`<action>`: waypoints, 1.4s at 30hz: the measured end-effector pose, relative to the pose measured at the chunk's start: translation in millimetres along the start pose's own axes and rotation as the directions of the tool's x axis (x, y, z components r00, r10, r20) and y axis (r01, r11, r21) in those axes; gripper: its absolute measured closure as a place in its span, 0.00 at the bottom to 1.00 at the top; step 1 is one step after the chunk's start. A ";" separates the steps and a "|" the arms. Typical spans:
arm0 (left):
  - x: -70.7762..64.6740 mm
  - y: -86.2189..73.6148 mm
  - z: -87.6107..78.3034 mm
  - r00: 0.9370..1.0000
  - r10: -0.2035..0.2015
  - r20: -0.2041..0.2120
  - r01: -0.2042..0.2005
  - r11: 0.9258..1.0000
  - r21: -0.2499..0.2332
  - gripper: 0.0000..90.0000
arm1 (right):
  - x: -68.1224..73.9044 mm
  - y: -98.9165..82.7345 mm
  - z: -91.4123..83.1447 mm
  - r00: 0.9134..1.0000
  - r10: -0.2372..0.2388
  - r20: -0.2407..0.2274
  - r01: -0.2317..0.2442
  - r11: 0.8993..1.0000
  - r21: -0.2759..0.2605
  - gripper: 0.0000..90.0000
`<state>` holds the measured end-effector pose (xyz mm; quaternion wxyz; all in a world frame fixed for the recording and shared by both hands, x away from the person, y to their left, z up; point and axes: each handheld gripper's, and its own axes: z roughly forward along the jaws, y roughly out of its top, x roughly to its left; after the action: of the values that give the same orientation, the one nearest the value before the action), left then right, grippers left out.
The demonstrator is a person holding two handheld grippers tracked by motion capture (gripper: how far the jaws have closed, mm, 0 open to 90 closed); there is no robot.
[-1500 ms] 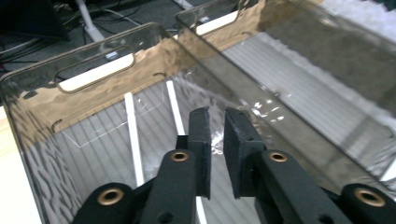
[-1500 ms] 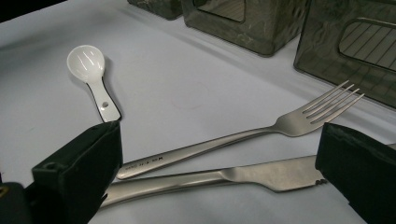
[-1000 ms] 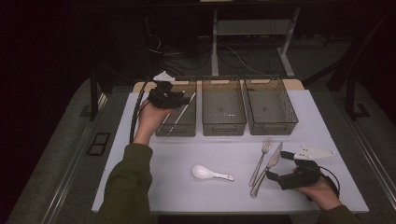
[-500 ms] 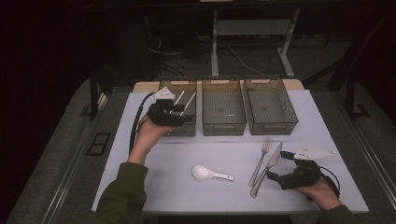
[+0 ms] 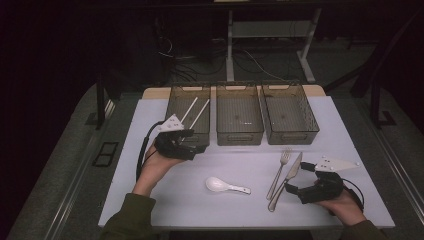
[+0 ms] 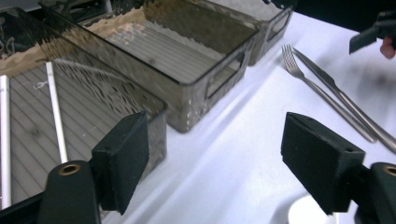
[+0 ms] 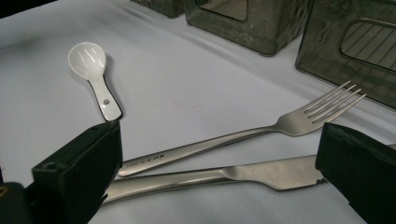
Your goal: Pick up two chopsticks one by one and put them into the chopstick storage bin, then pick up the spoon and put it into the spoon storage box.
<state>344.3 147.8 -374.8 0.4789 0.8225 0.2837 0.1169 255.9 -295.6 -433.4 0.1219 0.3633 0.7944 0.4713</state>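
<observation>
- Left gripper (image 5: 192, 146) fingers (image 6: 122, 156), just opening and empty, hang by the left bin (image 5: 176, 107) holding two chopsticks (image 5: 199, 113).
- Right gripper (image 5: 296, 181) fingers gape over knife (image 7: 243, 175) and fork (image 7: 261, 133) on the worktop (image 5: 165, 200).
- Sorting cutlery looks midway; closing on one utensil, or the spoon (image 5: 226, 186), likely comes next.

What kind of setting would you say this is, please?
Probably a lab recording bench, not a kitchen: cutlery on a white table, three sorting bins in a row, loose cables on the dark floor behind.
</observation>
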 end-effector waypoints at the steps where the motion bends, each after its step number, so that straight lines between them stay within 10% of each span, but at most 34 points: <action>1: -1.7 -2.6 -1.3 1.000 0.003 -0.003 -0.003 1.000 -0.010 0.24 | 0.2 0.0 0.0 1.000 -0.002 0.000 0.002 1.000 -0.001 0.01; 28: -33.8 -52.8 -15.5 0.999 0.008 0.046 -0.006 0.999 -0.046 0.16 | 1.7 0.3 0.0 1.000 -0.011 -0.005 0.011 1.000 0.002 0.01; 42: -44.8 -64.3 2.0 0.994 0.023 0.107 -0.027 0.999 0.030 0.24 | 2.4 0.2 0.4 1.000 -0.010 -0.003 0.010 1.000 0.004 0.01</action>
<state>286.0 144.9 -427.2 0.4788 0.8385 0.2493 0.0743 254.6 -293.6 -433.0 0.1224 0.3590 0.7972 0.4696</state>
